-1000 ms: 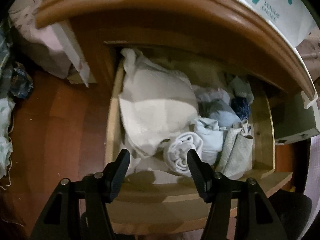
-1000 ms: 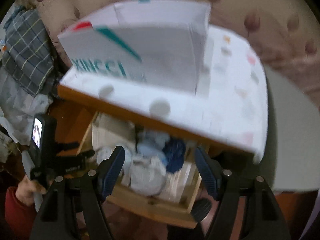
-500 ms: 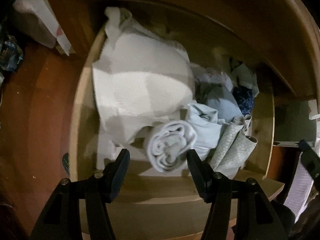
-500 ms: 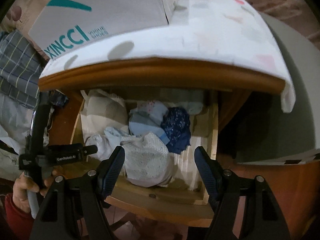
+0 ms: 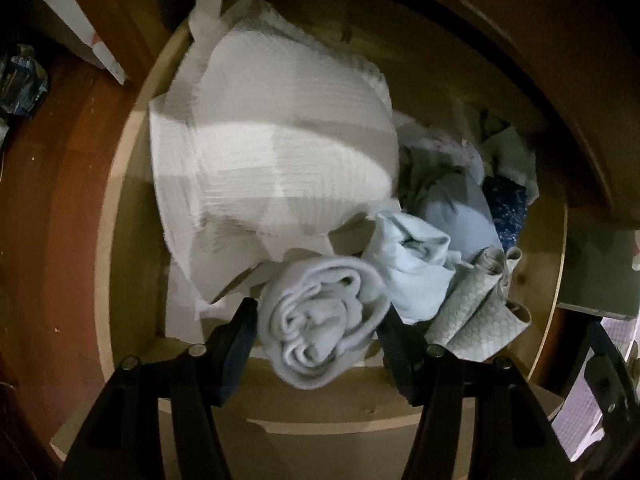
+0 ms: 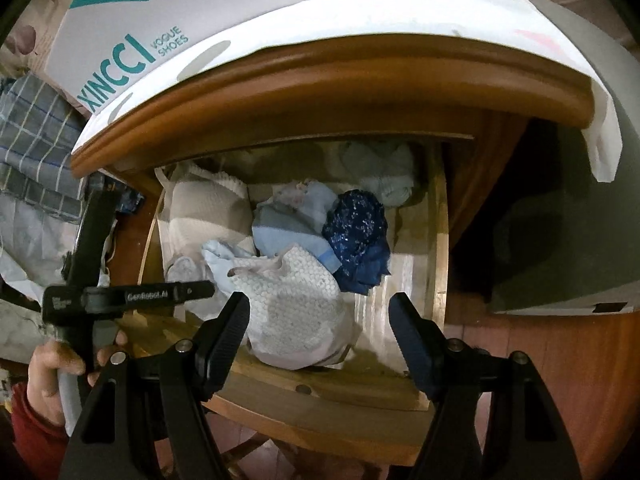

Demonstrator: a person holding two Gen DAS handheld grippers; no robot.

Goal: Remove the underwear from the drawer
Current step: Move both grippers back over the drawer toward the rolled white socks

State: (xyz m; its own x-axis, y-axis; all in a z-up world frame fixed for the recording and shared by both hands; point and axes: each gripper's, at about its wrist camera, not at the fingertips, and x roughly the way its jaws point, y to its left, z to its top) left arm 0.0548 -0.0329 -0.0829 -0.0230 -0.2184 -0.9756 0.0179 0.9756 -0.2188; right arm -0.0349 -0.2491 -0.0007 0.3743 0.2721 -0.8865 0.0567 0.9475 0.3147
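A rolled pale underwear bundle [image 5: 320, 320] lies at the front of the open drawer [image 5: 120, 240], right between the spread fingers of the left gripper [image 5: 318, 322], which flank it on both sides without clearly pressing it. Just beyond that gripper sits a big white ribbed garment [image 5: 272, 160]; to its right lie a light blue cloth [image 5: 416, 268] and a textured cream piece [image 5: 480, 316]. The right gripper [image 6: 320, 320] hangs open over the drawer front, with a white dotted garment [image 6: 296, 312] between its fingers and a dark blue speckled cloth [image 6: 356, 232] farther ahead. A shoe box [image 6: 132, 40] rests on the cabinet top, above and to its left.
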